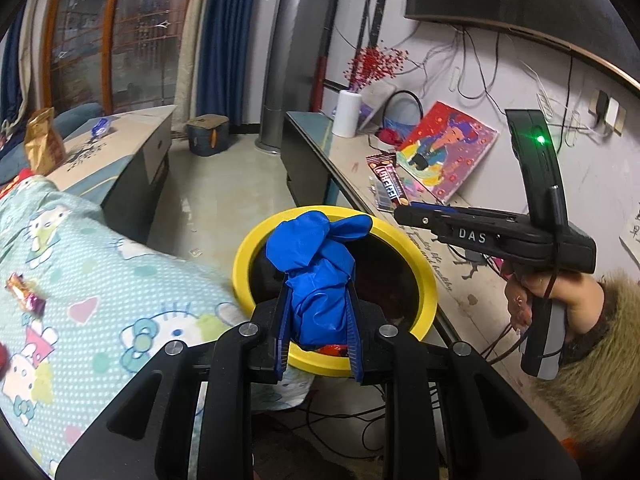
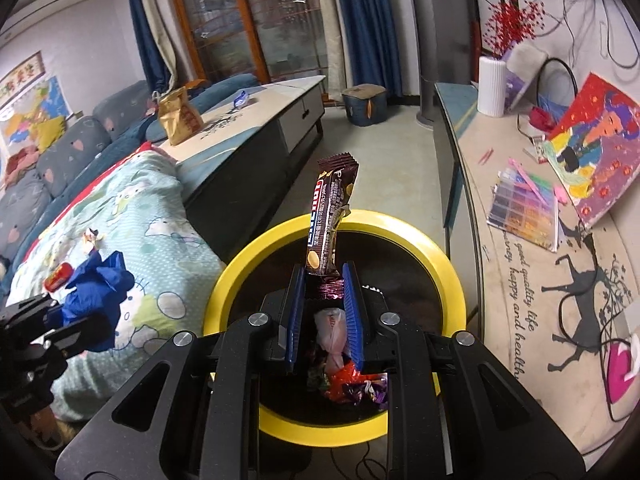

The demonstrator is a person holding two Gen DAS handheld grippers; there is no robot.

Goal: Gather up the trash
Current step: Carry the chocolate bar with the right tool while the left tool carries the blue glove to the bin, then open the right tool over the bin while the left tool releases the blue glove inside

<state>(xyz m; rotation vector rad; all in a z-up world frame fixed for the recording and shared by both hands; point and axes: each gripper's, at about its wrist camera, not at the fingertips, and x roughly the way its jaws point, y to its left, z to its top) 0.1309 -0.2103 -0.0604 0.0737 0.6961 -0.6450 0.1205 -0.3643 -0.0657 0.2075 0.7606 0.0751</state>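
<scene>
My left gripper (image 1: 319,292) is shut on a crumpled blue glove (image 1: 316,248), which hangs over the near rim of a yellow-rimmed black bin (image 1: 427,280). My right gripper (image 2: 322,276) is shut on the lower end of a brown snack wrapper (image 2: 330,216) that stands upright above the bin's (image 2: 454,292) opening. Coloured wrappers and a plastic bag (image 2: 352,384) lie at the bottom of the bin. The left wrist view shows the right gripper (image 1: 400,212) from the side with the wrapper (image 1: 388,178). In the right wrist view the left gripper (image 2: 66,312) and the glove (image 2: 98,288) are at far left.
A cartoon-print blanket (image 1: 100,280) left of the bin carries candy wrappers (image 1: 26,294). Behind it stands a coffee table (image 2: 256,120) with a gold bag (image 2: 178,116). A long console (image 2: 520,280) on the right holds a painting (image 2: 592,152), a bead box and a white vase (image 2: 492,86). Cables lie on the floor.
</scene>
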